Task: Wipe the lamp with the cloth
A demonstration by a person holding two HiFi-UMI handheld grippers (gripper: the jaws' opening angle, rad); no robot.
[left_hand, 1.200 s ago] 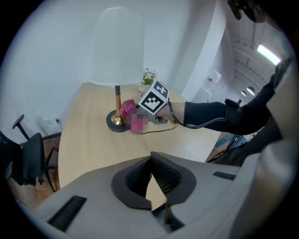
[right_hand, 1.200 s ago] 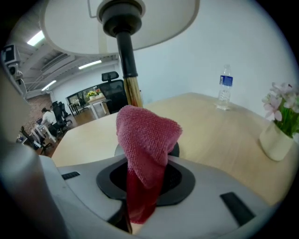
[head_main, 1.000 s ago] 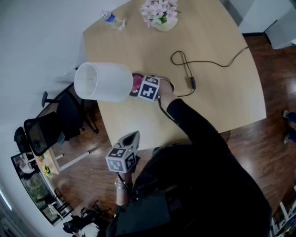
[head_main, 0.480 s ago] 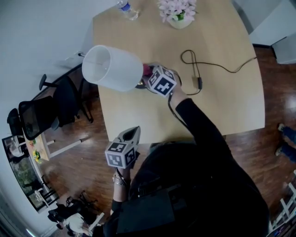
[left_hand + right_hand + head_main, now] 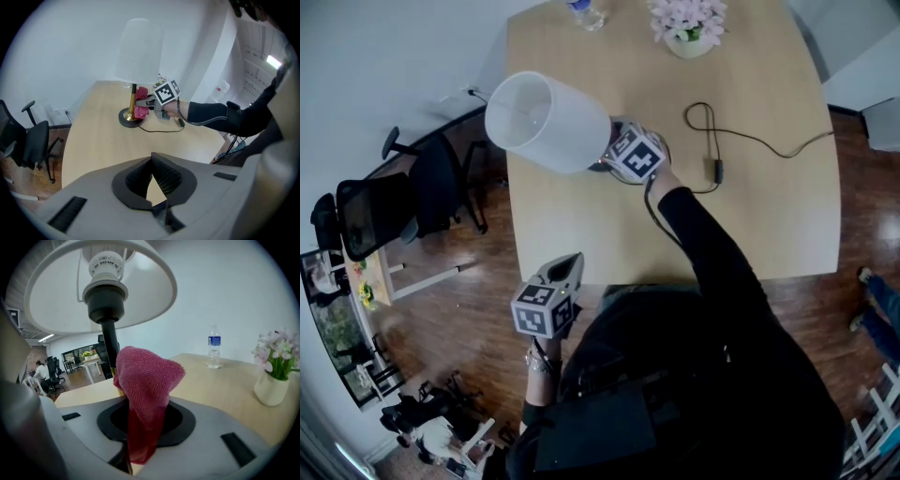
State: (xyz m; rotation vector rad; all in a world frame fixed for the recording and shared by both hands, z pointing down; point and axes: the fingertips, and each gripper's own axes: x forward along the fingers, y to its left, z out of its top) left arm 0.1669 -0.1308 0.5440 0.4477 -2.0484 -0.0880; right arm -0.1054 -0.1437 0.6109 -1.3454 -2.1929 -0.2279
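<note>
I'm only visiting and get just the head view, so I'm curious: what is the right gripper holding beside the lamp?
Observer: A pink cloth, pinched in the right gripper and held right at the stem, below the shade.
Visitor: Is the left gripper carrying anything?
Observer: No. The left gripper has its jaws together on nothing, back from the table edge.
Visitor: What does the lamp stand on?
Observer: A dark round base; just above it the stem is brass.
</note>
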